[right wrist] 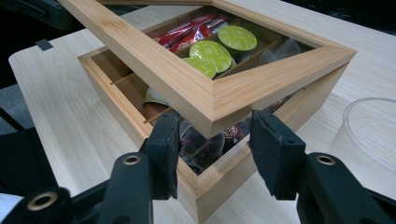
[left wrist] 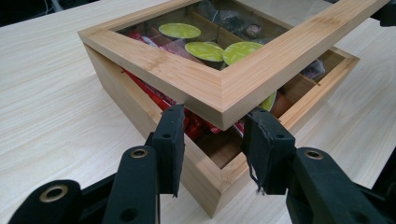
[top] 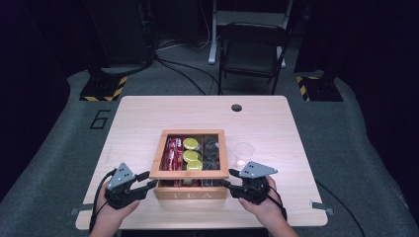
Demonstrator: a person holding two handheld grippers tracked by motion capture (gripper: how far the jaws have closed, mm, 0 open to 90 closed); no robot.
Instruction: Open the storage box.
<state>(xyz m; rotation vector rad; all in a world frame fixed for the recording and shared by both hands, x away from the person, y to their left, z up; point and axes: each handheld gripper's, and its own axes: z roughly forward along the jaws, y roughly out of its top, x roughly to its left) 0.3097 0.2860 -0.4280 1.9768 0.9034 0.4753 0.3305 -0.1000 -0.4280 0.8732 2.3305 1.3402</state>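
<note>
A pale wood-grain tabletop (top: 148, 113) with rounded corners stands on grey carpet in a dark room, a folding chair (top: 252, 49) beyond its far edge. Near the front edge sits a bamboo tea box (top: 190, 190), its glass-windowed lid (top: 190, 174) raised at the near side over round green pods (top: 190, 155) and red sachets (top: 173, 153). A clear plastic cup (top: 243, 153) stands just right. The left gripper (top: 146, 186) and right gripper (top: 230, 181) bracket the lid's near corners, fingers (left wrist: 170, 140) released

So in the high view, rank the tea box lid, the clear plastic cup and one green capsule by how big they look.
1. tea box lid
2. clear plastic cup
3. green capsule
</note>
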